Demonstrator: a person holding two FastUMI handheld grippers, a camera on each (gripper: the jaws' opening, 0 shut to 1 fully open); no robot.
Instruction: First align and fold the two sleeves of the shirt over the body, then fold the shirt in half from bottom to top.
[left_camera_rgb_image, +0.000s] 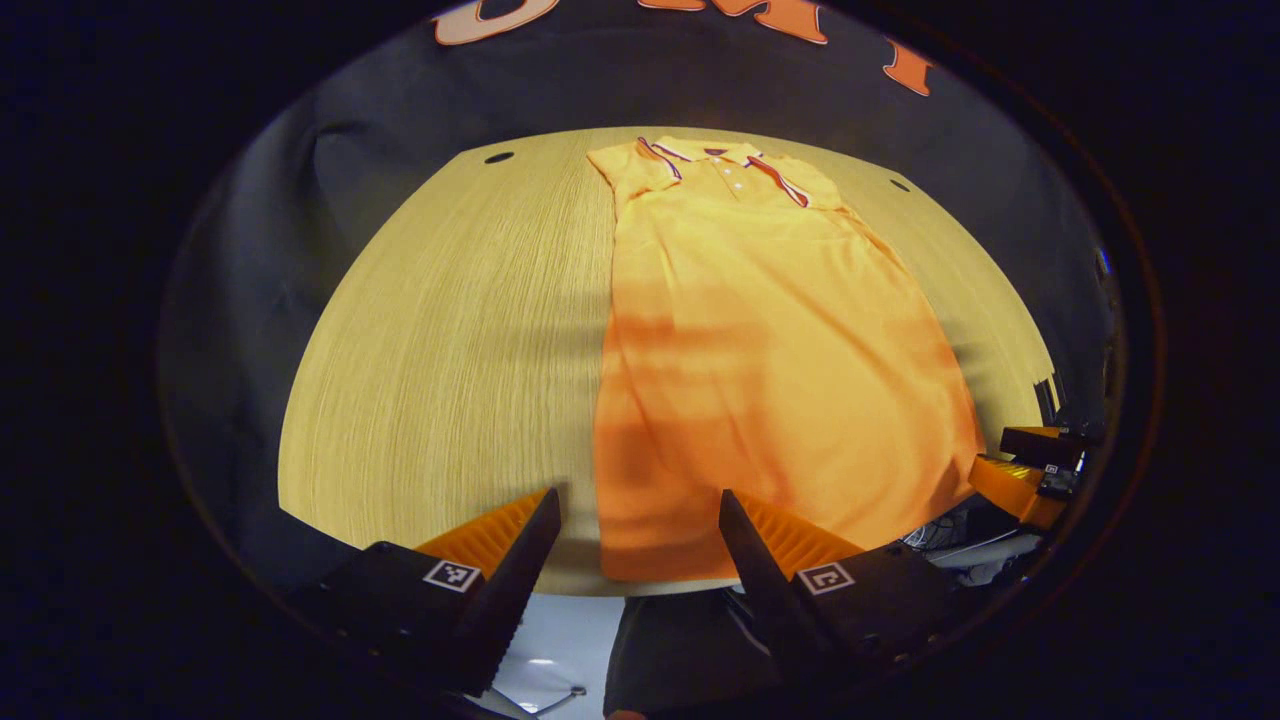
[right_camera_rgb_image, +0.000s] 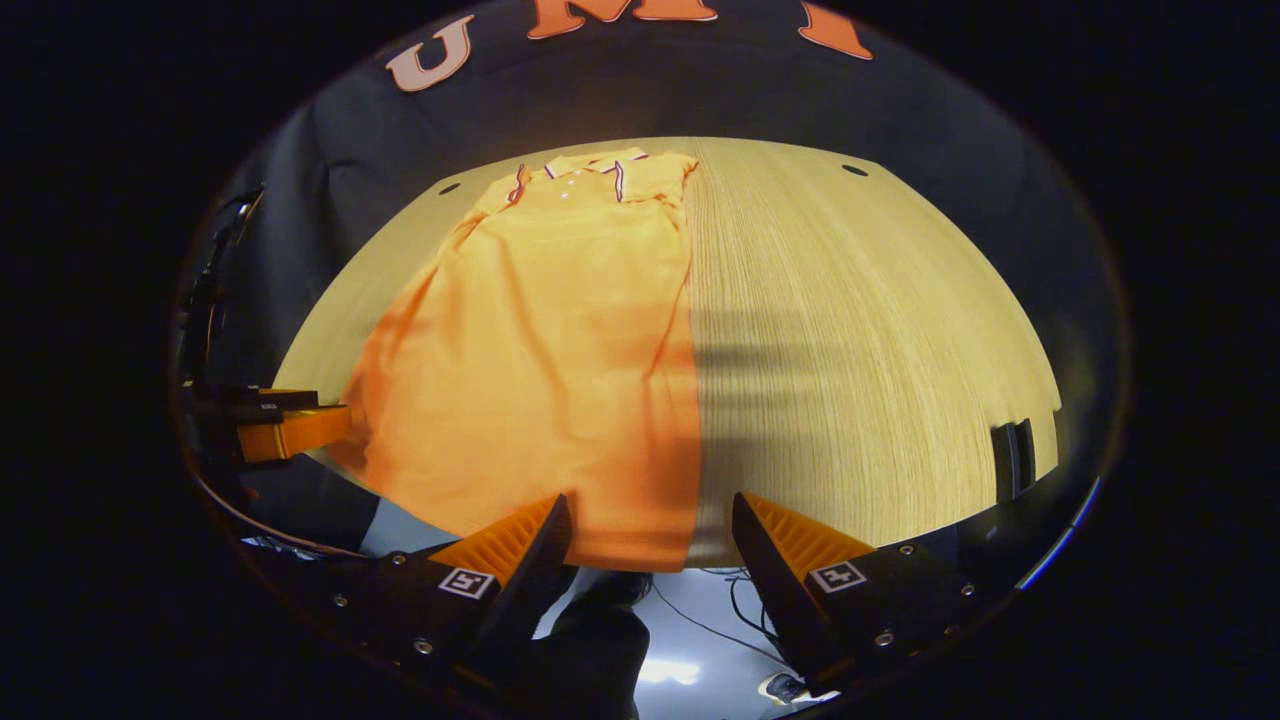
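Left gripper and right gripper both spread wide, empty, hovering at hem corners. Shirt flat on table, sleeves look folded. Pinch both corners evenly, lift together toward collar.

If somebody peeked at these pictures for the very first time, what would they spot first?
First, the big orange shirt lying flat on the pale wooden table, collar at the far end, sleeves already folded in, hem at the near edge. Next, the open tongs at the bottom of each view: the left tongs hover by the hem's left corner, the right tongs by its right corner.
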